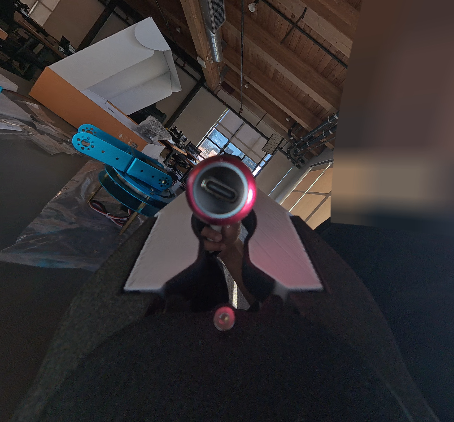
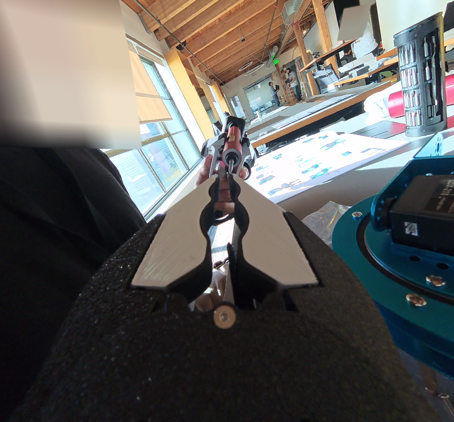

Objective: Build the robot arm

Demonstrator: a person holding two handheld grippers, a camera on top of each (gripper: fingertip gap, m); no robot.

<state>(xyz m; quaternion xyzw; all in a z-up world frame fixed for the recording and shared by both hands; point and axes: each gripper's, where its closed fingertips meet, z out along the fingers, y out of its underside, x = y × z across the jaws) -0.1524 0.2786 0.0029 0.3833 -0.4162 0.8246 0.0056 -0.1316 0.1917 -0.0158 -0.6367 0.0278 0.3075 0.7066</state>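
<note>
Left gripper [image 1: 222, 216] was clamped on a red electric screwdriver [image 1: 220, 189], whose port end faced back along the fingers. Right gripper [image 2: 224, 177] stood narrow, the screwdriver's bit [image 2: 230, 167] reaching between its tips; whether it pinched the bit could not be told. A blue turntable base [image 2: 393, 275] lay just right of the right gripper, with a black bit holder [image 2: 421, 78] farther beyond.
</note>
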